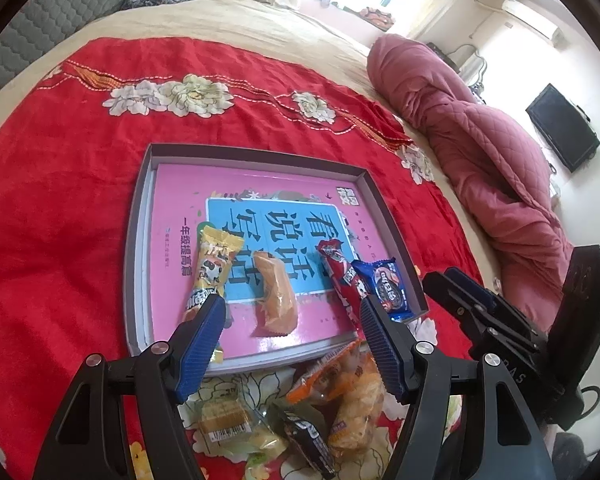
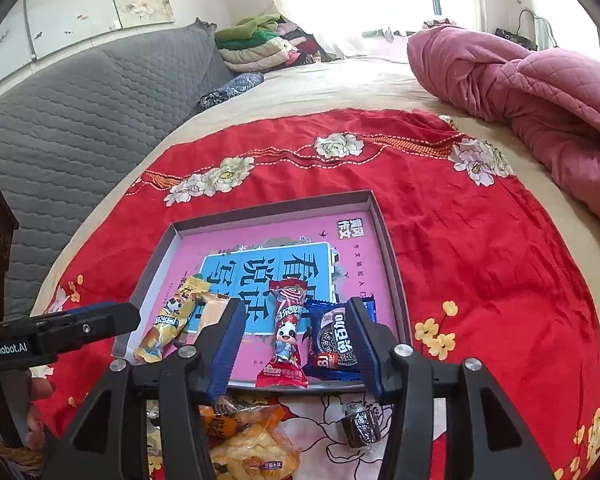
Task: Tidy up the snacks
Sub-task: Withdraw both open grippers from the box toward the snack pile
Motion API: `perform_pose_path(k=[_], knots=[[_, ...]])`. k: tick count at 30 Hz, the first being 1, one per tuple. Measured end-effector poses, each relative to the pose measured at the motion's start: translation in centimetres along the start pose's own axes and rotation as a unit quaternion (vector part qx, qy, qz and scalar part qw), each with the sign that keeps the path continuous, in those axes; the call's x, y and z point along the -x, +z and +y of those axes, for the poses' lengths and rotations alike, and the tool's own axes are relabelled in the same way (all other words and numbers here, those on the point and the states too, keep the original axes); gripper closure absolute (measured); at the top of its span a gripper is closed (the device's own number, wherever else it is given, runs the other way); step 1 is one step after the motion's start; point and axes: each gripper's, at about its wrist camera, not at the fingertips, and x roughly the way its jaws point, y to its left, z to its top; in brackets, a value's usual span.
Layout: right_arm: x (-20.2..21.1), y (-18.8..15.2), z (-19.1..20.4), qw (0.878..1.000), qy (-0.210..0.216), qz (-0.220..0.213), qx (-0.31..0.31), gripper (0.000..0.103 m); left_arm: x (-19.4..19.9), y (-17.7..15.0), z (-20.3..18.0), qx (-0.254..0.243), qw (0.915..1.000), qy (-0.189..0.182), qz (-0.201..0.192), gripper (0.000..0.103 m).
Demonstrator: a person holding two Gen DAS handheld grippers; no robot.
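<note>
Hovering with jaws parted and empty, the left tool (image 1: 292,320) and right tool (image 2: 296,334) hang above the near edge of the tray (image 1: 140,216), likely having let go. Ahead of them four snacks (image 2: 286,328) lie side by side in a row; loose packets (image 1: 340,396) wait beneath on the bed's red cloth (image 1: 60,200).

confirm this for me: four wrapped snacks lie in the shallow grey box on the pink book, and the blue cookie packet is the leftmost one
Not quite. In the right wrist view the blue cookie packet is the rightmost of the four snacks in the shallow grey box on the pink book; the yellow wrapped snack is leftmost.
</note>
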Motion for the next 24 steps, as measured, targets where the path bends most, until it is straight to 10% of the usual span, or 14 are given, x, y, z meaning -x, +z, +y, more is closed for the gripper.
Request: perform_pose_path(k=[24], knots=[[3.4,-0.6,-1.9,0.999,-0.005,-0.026,-0.017,0.041,1.7,-1.9,0.0,-0.008,0.9997,0.019,0.013,0.031]])
